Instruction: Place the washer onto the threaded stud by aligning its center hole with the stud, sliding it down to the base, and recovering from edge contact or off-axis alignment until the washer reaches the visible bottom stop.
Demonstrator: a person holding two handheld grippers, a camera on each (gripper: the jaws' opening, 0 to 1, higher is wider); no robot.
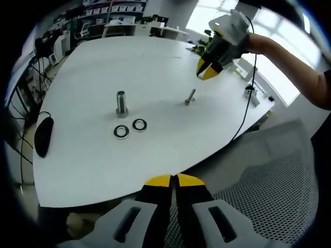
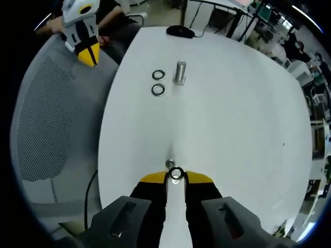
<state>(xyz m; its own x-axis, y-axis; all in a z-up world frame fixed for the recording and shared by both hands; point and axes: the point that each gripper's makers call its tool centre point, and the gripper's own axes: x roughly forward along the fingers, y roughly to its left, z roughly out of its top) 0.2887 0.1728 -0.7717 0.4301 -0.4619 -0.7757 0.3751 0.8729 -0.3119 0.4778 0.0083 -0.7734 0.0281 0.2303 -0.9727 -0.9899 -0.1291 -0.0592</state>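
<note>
Tongs, left (image 1: 173, 180): yellow-tipped black jaws pressed together with nothing between them, held low off the near edge of the white counter (image 1: 155, 160), above a grey mesh chair seat (image 1: 269, 175).

Tongs, right (image 2: 176, 178): yellow-tipped jaws set apart, a small silver metal washer (image 2: 176, 173) sitting between their tips right at the top of the slim threaded stud (image 2: 169, 164); whether the jaws pinch the washer cannot be told. In the left gripper view these tongs (image 1: 208, 72) hover above that stud (image 1: 190, 97), held by a bare forearm (image 1: 289, 62).

Washers loose on counter: two (image 1: 121, 132) (image 1: 139, 124), side by side.

Large steel bolt (image 1: 121, 103): one, upright, just beyond the loose pair.

Black computer mouse (image 1: 43, 135): one, at the counter's edge.
</note>
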